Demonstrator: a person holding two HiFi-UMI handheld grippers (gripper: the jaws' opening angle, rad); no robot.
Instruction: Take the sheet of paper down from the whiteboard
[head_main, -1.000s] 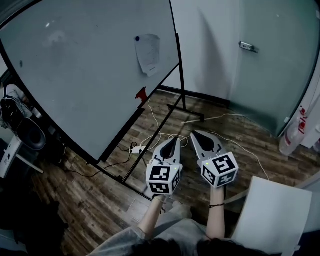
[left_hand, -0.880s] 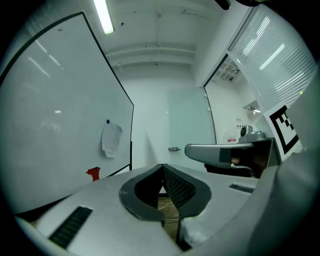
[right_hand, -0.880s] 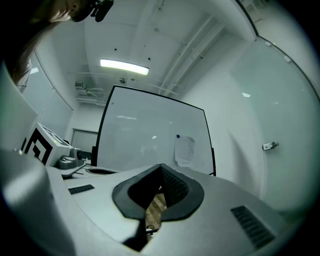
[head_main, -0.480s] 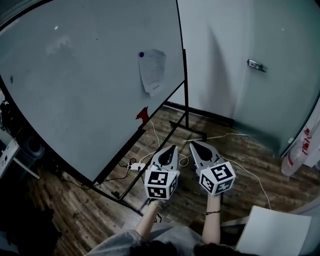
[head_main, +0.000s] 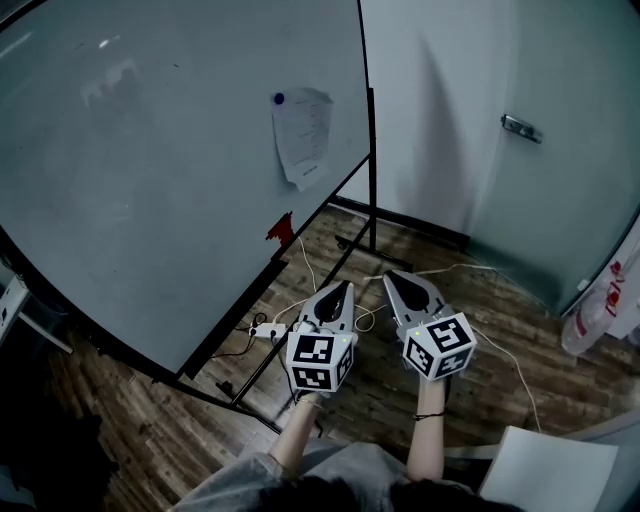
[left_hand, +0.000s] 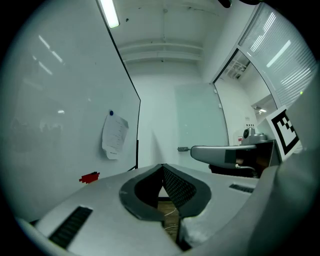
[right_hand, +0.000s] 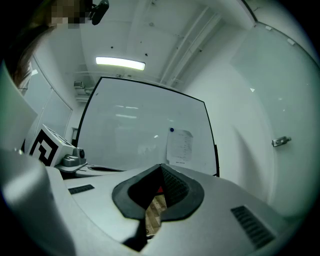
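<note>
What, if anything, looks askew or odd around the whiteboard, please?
The sheet of paper hangs from one blue magnet at its top corner, its lower edge curling off the whiteboard. Loose cables trail across the floor.

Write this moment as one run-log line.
paper: on whiteboard, untouched | left hand-held gripper: shut, empty | right hand-held gripper: shut, empty

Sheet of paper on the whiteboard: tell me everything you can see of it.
The sheet of paper is white, with faint print too small to read. It hangs on the whiteboard near its right edge, held at its top left corner by one round blue magnet. It sits slightly tilted, and its lower edge looks curled. Nothing else touches it.
</note>
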